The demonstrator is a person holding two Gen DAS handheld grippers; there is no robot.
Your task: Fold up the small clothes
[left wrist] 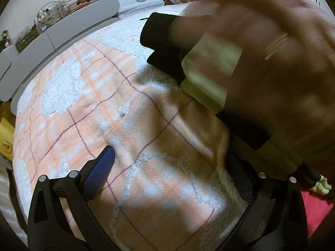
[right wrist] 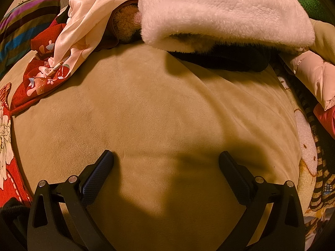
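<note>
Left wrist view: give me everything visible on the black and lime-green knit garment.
The black and lime-green knit garment looks like socks: ribbed black cuffs and pale lime-green bands. It lies bunched on the peach-and-white plaid fleece blanket, partly hidden by a blurred bare hand reaching over it. Whether the left gripper touches it cannot be told; its right finger is hidden.

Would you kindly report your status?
Both grippers open, left, right empty over tan cushion. Black-and-yellow sock by blurred hand, blocking left view.
</note>
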